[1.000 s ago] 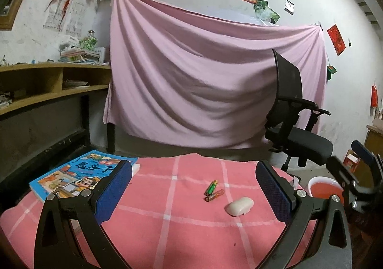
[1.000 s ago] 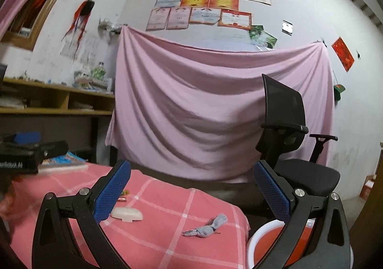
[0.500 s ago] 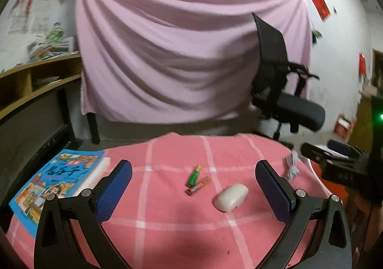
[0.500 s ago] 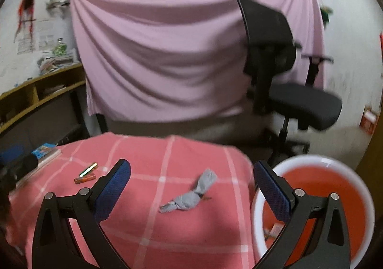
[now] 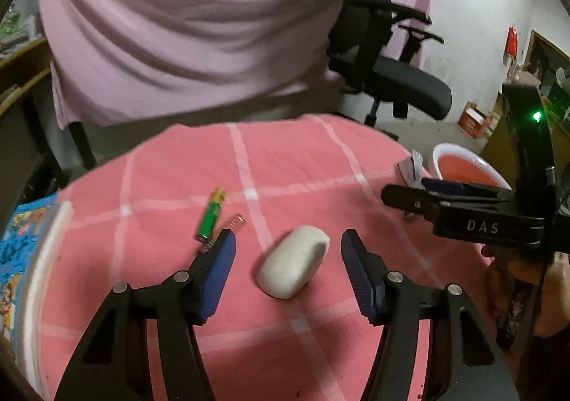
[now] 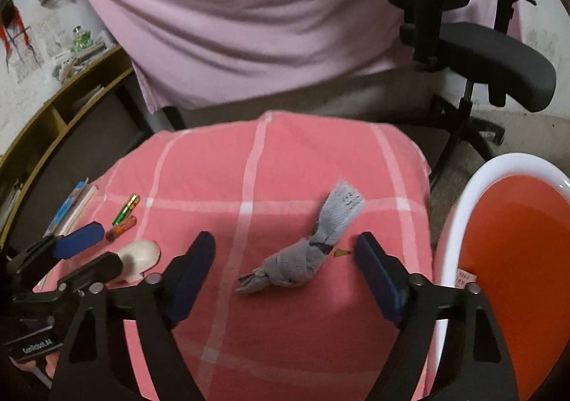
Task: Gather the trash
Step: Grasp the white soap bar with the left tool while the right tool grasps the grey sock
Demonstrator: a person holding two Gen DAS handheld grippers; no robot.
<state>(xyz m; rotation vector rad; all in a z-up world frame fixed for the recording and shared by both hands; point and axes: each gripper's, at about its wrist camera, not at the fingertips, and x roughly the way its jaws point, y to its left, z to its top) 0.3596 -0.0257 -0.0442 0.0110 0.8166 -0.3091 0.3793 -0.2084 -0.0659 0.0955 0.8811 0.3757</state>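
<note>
A white oval case [image 5: 293, 261] lies on the pink checked cloth [image 5: 302, 165], between the fingers of my open left gripper [image 5: 288, 251], not touched. A green battery [image 5: 211, 214] and a red battery [image 5: 224, 232] lie just left of it. A twisted grey rag [image 6: 306, 255] lies between the fingers of my open right gripper [image 6: 285, 253], apart from both. The red basin with a white rim [image 6: 459, 201] stands at the right below the table edge. The right gripper also shows in the left wrist view [image 5: 424, 192], and the left gripper in the right wrist view [image 6: 92, 253].
A colourful children's book [image 5: 21, 244] lies at the table's left edge. A black office chair [image 6: 463, 44] stands behind the table on the right. A pink sheet [image 5: 196, 19] hangs behind. Wooden shelves [image 6: 64, 108] run along the left wall.
Both grippers have tilted down and moved forward over the table. The left one now straddles the white case, the right one straddles the grey rag. Both stay open.
</note>
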